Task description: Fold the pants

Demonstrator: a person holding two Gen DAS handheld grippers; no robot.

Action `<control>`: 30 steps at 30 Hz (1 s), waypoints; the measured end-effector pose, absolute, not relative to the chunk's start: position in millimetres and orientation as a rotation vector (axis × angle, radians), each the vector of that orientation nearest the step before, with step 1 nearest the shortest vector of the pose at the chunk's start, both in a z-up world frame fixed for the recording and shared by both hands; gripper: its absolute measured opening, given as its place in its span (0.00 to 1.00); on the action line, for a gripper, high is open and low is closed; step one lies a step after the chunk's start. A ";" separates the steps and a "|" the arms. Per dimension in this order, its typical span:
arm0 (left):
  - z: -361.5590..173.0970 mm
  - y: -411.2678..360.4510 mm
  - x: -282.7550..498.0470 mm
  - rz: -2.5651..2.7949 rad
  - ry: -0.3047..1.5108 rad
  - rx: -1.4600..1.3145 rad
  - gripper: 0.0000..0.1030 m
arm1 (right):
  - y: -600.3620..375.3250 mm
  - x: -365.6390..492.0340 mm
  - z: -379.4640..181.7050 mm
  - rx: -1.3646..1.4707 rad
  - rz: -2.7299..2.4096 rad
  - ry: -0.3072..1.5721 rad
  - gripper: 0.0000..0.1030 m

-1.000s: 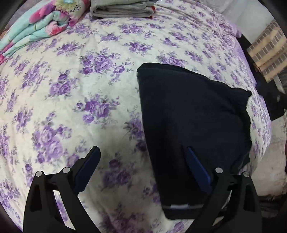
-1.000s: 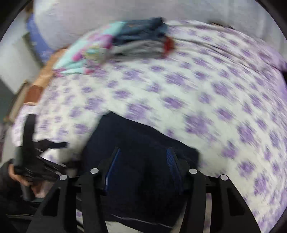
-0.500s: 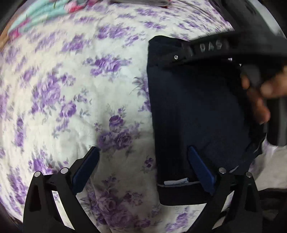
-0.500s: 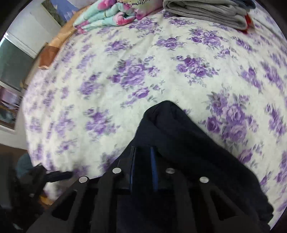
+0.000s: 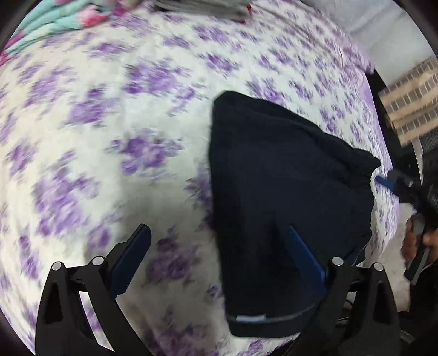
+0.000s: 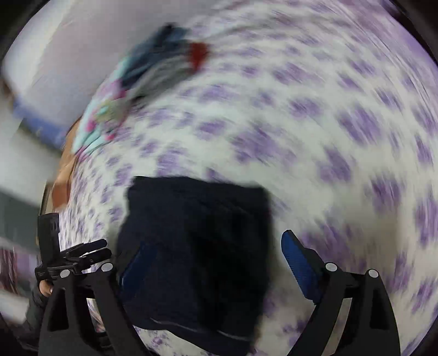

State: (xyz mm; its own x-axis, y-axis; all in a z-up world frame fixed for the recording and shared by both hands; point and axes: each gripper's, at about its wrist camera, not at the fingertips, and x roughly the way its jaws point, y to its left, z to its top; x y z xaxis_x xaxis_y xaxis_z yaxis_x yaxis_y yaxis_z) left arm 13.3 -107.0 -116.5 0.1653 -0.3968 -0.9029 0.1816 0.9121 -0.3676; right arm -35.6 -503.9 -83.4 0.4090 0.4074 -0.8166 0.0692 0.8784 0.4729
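The dark navy pants lie folded into a compact block on the purple-flowered bedspread, near the bed's front edge. They also show in the right wrist view. My left gripper is open and empty, above the block's left edge. My right gripper is open and empty, straddling the block from above. The right gripper's blue pad shows at the far right of the left wrist view. The left gripper shows at the left of the right wrist view.
A stack of folded clothes and a floral blanket lie at the far side of the bed. The bed's edge runs along the right, with a window beyond. Both views are motion-blurred.
My right gripper was shut on the pants half a second ago; it has let go, opened wide and pulled back. The left gripper stayed open and shifted slightly.
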 end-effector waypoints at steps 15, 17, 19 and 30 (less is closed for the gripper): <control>-140.9 -88.7 19.1 -0.500 1.429 -0.255 0.93 | -468.5 -51.7 -143.4 0.778 0.310 1.194 0.97; -141.6 -86.0 18.6 -0.510 1.426 -0.261 0.93 | -457.3 -47.1 -143.9 0.693 0.278 1.219 0.93; -141.7 -86.3 17.5 -0.526 1.423 -0.246 0.93 | -445.8 -44.1 -139.2 0.605 0.242 1.229 0.55; -138.7 -114.2 24.0 -0.617 1.429 -0.236 0.93 | -470.6 -47.0 -100.5 0.523 0.184 1.196 0.33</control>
State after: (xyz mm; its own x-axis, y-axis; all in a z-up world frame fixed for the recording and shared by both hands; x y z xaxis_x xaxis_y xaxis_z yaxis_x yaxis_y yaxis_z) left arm 24.0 -114.2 -138.7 0.0191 -0.5283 -0.8489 0.2554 0.8234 -0.5067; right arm -47.0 -470.6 -100.5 0.3678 0.4049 -0.8371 0.1353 0.8673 0.4790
